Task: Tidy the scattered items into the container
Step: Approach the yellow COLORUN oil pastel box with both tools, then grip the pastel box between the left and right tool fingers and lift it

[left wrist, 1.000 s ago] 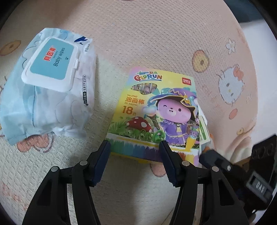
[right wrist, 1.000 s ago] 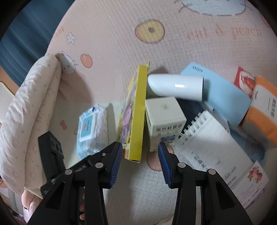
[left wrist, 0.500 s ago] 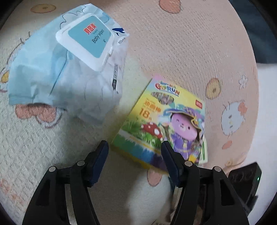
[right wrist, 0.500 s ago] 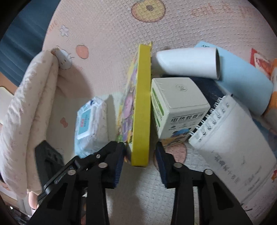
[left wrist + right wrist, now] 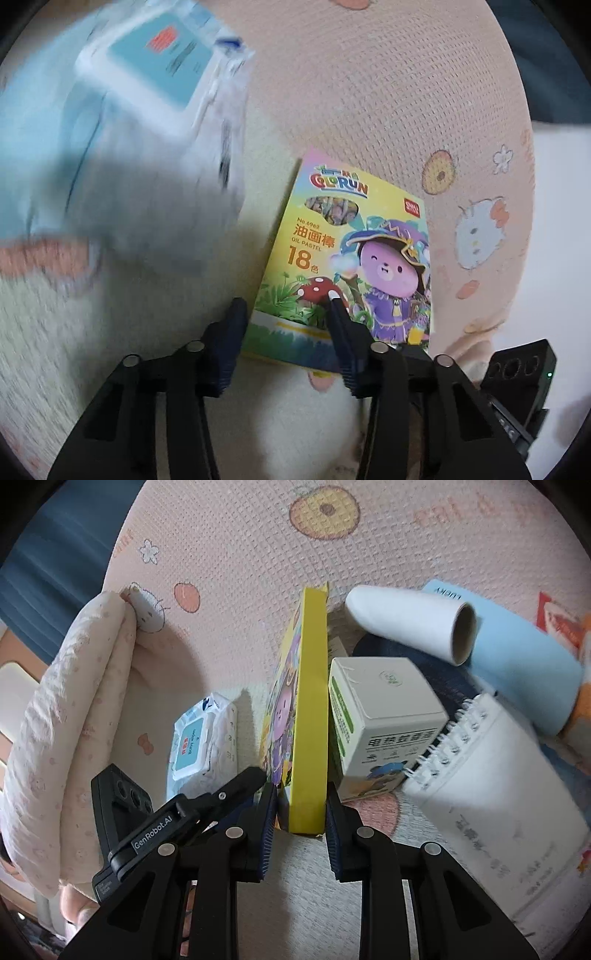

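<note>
A yellow box of oil pastels (image 5: 308,716) stands on its edge on the pink play mat; its printed front shows in the left wrist view (image 5: 347,266). My right gripper (image 5: 300,805) is shut on the box's near end, one finger on each face. My left gripper (image 5: 286,317) is open, its fingers at the box's lower edge, holding nothing. A pack of baby wipes (image 5: 122,147) lies to the left, blurred; it also shows in the right wrist view (image 5: 203,746).
Right of the pastel box are a white carton (image 5: 384,723), a white roll (image 5: 410,622), a blue pouch (image 5: 524,672) and a spiral notebook (image 5: 491,797). A folded pink quilt (image 5: 66,720) lies at the left. No container is in view.
My right gripper moved forward and closed on the pastel box's end. My left gripper swung up close to the wipes pack, then shifted right toward the box.
</note>
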The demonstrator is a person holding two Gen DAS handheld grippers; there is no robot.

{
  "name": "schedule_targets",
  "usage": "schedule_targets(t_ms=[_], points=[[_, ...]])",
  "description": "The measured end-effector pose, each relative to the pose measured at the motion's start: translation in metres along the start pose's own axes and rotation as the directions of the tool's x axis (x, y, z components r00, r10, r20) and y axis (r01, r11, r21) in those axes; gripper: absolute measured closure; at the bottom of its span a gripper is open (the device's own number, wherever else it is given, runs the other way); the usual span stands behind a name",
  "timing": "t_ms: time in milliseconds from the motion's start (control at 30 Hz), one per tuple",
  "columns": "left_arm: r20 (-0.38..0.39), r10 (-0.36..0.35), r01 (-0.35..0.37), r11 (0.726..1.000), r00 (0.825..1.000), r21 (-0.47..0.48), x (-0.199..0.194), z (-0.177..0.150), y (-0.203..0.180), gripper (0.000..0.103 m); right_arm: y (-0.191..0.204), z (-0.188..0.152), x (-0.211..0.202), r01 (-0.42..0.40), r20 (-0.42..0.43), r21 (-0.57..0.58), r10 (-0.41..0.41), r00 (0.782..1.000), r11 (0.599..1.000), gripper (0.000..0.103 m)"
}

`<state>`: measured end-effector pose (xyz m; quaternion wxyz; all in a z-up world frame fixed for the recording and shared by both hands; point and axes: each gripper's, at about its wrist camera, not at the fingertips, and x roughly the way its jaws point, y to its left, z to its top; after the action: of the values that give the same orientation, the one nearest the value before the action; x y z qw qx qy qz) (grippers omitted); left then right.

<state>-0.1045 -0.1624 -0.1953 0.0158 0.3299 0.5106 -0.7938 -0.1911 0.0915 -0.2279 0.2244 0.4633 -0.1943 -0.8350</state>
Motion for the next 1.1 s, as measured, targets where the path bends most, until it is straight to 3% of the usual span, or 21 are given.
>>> schedule_targets(t_ms=[133, 333, 667, 833, 933, 1033, 1100], points=[[-0.038, 0.001, 0.000, 1.000, 0.999, 0.031, -0.003, -0.022, -0.007, 0.057, 0.006, -0.017, -0.021, 0.056, 0.005, -0.042, -0.056, 0.998, 0.998, 0.081], [-0.127, -0.067, 0.068, 0.998, 0.990, 0.007, 0.009, -0.048, -0.018, 0.057, -0.003, -0.043, -0.061, 0.120, 0.045, -0.043, -0.118, 0.992, 0.992, 0.081], [-0.227, -0.034, 0.079, 0.978, 0.973, 0.191, 0.035, -0.080, -0.073, 0.057, -0.041, -0.065, -0.117, 0.190, 0.086, 0.069, -0.196, 0.977, 0.979, 0.078], [-0.272, 0.002, 0.072, 0.962, 0.962, 0.263, 0.035, -0.101, -0.076, 0.058, -0.057, -0.078, -0.134, 0.230, 0.085, 0.107, -0.239, 0.967, 0.967, 0.076], [-0.262, 0.060, 0.048, 0.921, 0.963, 0.386, 0.036, -0.114, -0.092, 0.058, -0.067, -0.087, -0.138, 0.249, 0.080, 0.129, -0.260, 0.962, 0.960, 0.074], [-0.241, 0.121, 0.021, 0.857, 0.963, 0.514, 0.036, -0.126, -0.106, 0.058, -0.079, -0.093, -0.141, 0.275, 0.065, 0.160, -0.288, 0.955, 0.948, 0.072], [-0.232, 0.136, 0.015, 0.833, 0.963, 0.553, 0.036, -0.130, -0.111, 0.058, -0.089, -0.093, -0.138, 0.303, 0.013, 0.176, -0.310, 0.951, 0.937, 0.071]])
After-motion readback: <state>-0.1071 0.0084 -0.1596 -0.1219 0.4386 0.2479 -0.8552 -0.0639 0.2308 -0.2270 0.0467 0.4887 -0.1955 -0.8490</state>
